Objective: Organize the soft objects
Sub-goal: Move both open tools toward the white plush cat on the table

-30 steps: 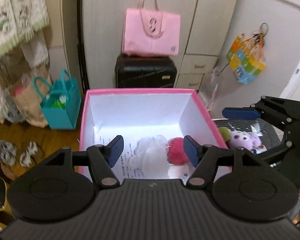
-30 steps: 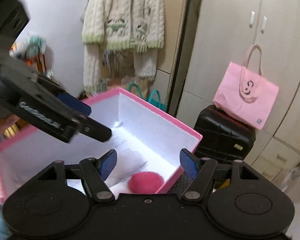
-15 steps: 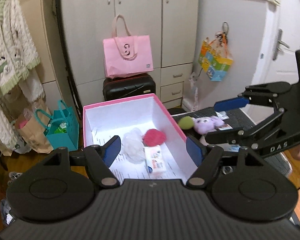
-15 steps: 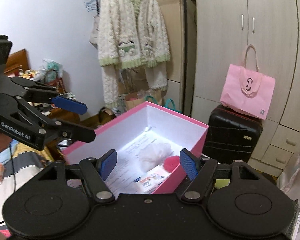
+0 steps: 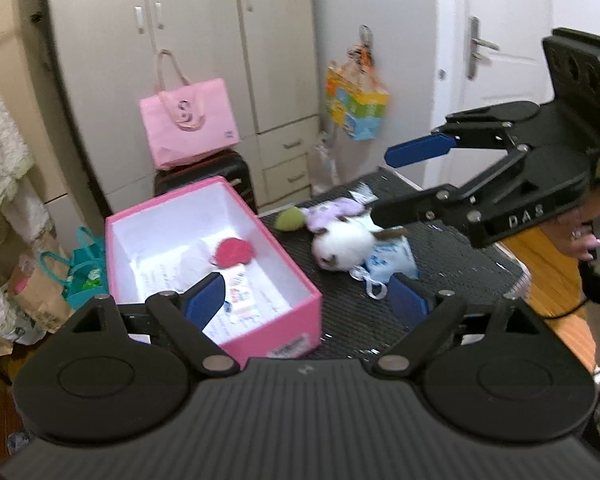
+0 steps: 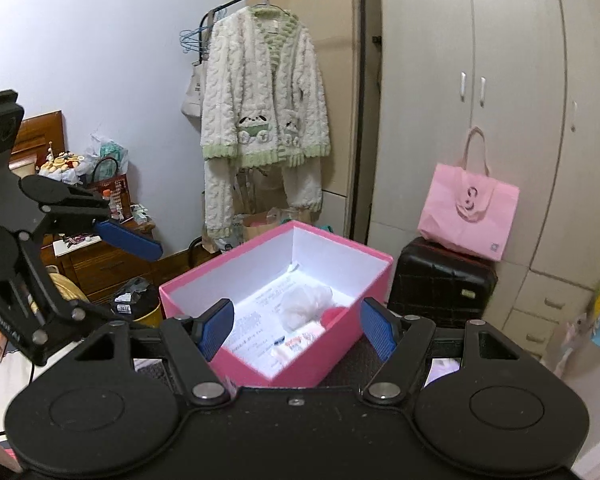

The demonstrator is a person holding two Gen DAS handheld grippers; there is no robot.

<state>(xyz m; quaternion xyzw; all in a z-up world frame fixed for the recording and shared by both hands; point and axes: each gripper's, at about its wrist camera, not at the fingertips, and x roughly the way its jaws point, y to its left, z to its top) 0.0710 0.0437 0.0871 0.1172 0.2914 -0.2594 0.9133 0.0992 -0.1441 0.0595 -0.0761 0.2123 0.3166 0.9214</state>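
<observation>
Standing spread and empty: left gripper (image 5: 306, 298), raised above near end of pink box (image 5: 284, 280); right gripper (image 6: 296, 326), likewise wide apart, holding nothing, raised over box's right side. Inside box: red pompom (image 5: 234, 250), white puff (image 6: 306, 306), small printed packet (image 5: 240, 292). Right of box, on black mat (image 5: 460, 264): white plush (image 5: 342, 246), purple plush (image 5: 334, 212), green ball (image 5: 290, 218), blue-print pouch (image 5: 392, 258). Behind box: black suitcase (image 6: 440, 284) bearing pink tote (image 6: 468, 210).
</observation>
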